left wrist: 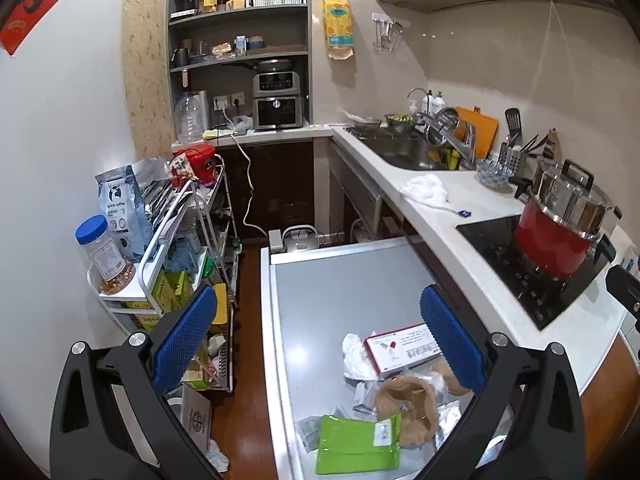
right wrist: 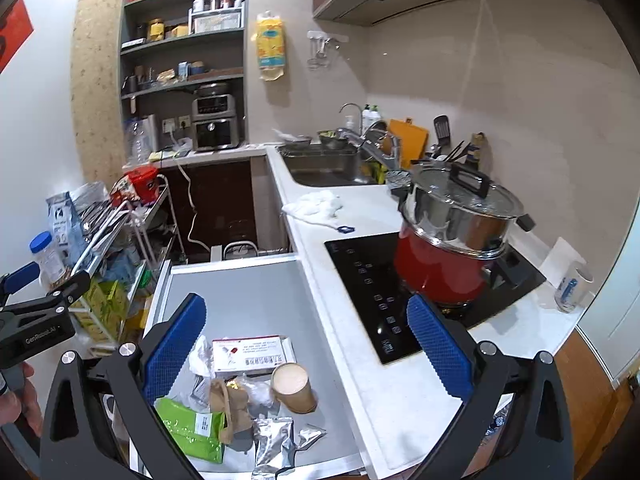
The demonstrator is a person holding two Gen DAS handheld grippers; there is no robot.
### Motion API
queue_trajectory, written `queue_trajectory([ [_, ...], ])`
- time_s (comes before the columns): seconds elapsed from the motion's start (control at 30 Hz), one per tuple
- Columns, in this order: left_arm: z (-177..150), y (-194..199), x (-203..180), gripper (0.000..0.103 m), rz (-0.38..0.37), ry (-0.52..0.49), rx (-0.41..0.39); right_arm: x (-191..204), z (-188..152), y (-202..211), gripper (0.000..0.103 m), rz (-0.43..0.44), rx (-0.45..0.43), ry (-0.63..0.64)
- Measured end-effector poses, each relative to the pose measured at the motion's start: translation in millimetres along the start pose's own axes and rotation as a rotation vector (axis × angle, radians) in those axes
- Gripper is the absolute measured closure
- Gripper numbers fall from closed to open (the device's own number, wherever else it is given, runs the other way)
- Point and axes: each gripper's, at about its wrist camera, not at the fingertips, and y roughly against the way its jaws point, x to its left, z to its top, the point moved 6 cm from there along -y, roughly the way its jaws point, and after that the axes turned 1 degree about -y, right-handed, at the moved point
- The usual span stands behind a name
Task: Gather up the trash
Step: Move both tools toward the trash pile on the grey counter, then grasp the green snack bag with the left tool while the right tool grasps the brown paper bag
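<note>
Hovering wide-open, empty: both tongs (left wrist: pixel 318 334) (right wrist: pixel 306 346) above trash (right wrist: pixel 248 392).

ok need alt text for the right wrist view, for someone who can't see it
An open right gripper hovers over a pile of trash on a grey table: a paper cup, a white and red box, a green pouch, a brown paper bag and a silver foil packet. To the right, a red pot stands on a black cooktop.
</note>
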Motion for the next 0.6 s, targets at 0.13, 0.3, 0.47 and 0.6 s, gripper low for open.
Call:
queue_trajectory([
  [0.13, -6.8, -5.5, 3.9, 0.002, 0.017, -0.007, 0.019, 6.9, -6.6, -10.7, 0.004, 0.017, 0.033, 0.012],
  [0.3, -15.0, -11.7, 10.4, 0.002, 0.026, -0.007, 0.039, 14.5, -12.4, -22.4, 0.004, 0.023, 0.062, 0.033],
  [0.47, -34.8, -24.0, 14.4, 0.002, 0.010, -0.017, 0.082, 22.9, -27.8, -43.6, 0.004, 0.036, 0.116, 0.059],
  [0.6, -73.7, -43.1, 14.5, 0.002, -0.042, -0.040, 0.169, 33.1, -52.6, -71.6, 0.004, 0.080, 0.206, 0.080],
])
